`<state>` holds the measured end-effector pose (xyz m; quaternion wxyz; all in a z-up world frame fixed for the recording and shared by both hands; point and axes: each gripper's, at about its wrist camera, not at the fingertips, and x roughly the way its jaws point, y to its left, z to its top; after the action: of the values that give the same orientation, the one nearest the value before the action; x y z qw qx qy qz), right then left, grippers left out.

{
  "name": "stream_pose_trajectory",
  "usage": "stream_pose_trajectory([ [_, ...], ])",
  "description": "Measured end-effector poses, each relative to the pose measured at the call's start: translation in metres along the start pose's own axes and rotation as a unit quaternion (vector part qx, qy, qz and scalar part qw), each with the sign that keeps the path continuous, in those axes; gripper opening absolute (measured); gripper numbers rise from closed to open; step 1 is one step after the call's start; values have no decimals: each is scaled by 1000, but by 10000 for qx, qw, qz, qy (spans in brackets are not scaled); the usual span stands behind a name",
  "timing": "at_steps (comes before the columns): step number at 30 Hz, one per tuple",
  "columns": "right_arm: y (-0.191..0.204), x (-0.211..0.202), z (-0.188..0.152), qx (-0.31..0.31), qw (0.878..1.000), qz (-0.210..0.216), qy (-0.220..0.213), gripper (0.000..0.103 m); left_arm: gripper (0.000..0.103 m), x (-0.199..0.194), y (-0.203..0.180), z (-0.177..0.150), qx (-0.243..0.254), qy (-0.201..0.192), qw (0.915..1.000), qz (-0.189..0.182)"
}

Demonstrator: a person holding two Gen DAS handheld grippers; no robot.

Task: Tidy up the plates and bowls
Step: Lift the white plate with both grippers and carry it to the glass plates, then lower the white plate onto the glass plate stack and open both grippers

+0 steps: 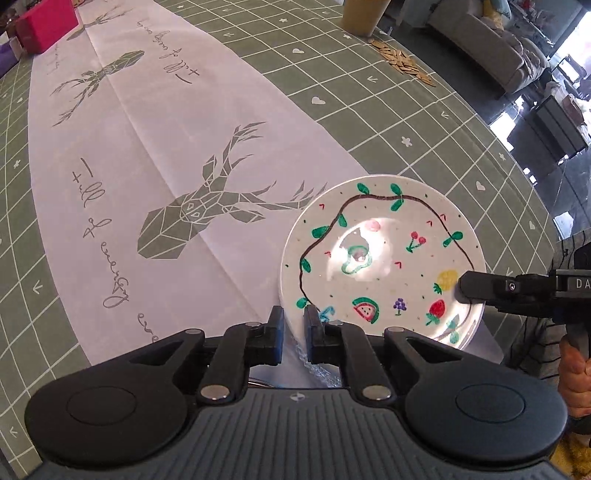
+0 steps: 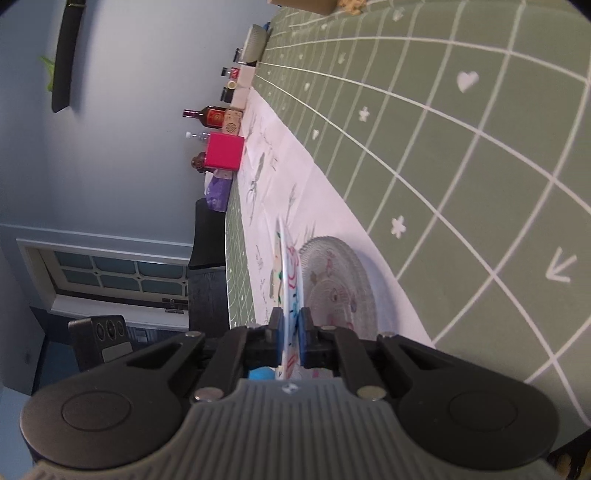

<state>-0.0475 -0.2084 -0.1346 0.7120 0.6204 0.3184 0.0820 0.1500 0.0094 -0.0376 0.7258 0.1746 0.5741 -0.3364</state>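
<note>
We pinch the painted plate (image 1: 380,258), lower right of frame: right gripper (image 1: 460,291) clamps its rim, left gripper (image 1: 293,326) closes on the near edge. Stiff, glossy, breakable; rim holds suit it.

Left wrist view: a plate (image 1: 382,258) sits above the table runner (image 1: 155,155), which lies along the tablecloth (image 1: 406,110). The left gripper (image 1: 293,325) straddles the plate's near rim; the right gripper (image 1: 461,286) meets its right rim. A box (image 1: 46,27) stands at the runner's far end, a cup (image 1: 364,14) at the far edge of the cloth, with a pile of seeds (image 1: 404,62) just beside it. Right wrist view: the plate (image 2: 286,273) stands edge-on between the right gripper's (image 2: 290,328) fingers; a glass dish (image 2: 338,288) lies on the runner behind it. Bottles (image 2: 208,114) stand beyond the box (image 2: 225,151).
</note>
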Motion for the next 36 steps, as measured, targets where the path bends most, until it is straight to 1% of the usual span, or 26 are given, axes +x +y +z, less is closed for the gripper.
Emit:
stream_pose_trajectory([
  [3,0,-1,-4,-51,9998,-172,84,5,13,-1,2,1,-60,-61,9999,58],
  [6,3,0,-8,-158,9987,-465,99,6,13,1,3,1,-63,-90,9998,145],
  [8,8,2,-9,-322,9966,-752,115,12,13,1,2,1,-61,-81,9998,155],
  [9,11,2,-10,-348,9963,-780,120,14,13,1,2,1,-59,-77,9998,164],
  [10,14,3,-10,-352,9961,-792,135,21,13,1,2,1,-63,-76,9998,179],
  [11,17,3,-9,-354,9962,-782,157,31,13,1,3,1,-74,-79,9997,199],
  [12,20,4,-9,-356,9964,-750,182,38,13,1,4,2,-95,-82,9997,208],
  [14,29,5,-11,-437,9962,-720,215,60,13,0,6,2,-174,-90,9995,233],
  [15,35,7,-12,-524,9956,-735,251,66,13,0,7,3,-209,-100,9994,252],
  [17,47,12,-14,-751,9933,-824,320,85,13,-2,9,4,-248,-121,9991,312],
  [20,70,23,-19,-1167,9837,-1309,404,94,13,-5,10,5,-299,-157,9986,398],
  [22,82,31,-20,-1341,9766,-1639,384,97,13,-6,13,6,-376,-125,9981,474],
  [24,90,34,-23,-1506,9688,-1949,287,97,13,-8,14,6,-411,-130,9980,473],
  [27,102,37,-30,-1892,9530,-2366,56,97,13,-9,14,6,-390,-155,9978,510],
  [30,110,40,-38,-2258,9336,-2779,-161,97,13,-9,15,4,-387,-153,9977,540],
  [31,109,40,-40,-2323,9295,-2857,-232,97,13,-9,15,4,-417,-146,9973,587],
  [34,107,39,-38,-2324,9247,-2955,-596,97,13,-10,14,2,-399,-180,9959,788],
  [36,109,38,-39,-2403,9208,-2974,-770,97,13,-12,13,1,-373,-219,9955,839],
])
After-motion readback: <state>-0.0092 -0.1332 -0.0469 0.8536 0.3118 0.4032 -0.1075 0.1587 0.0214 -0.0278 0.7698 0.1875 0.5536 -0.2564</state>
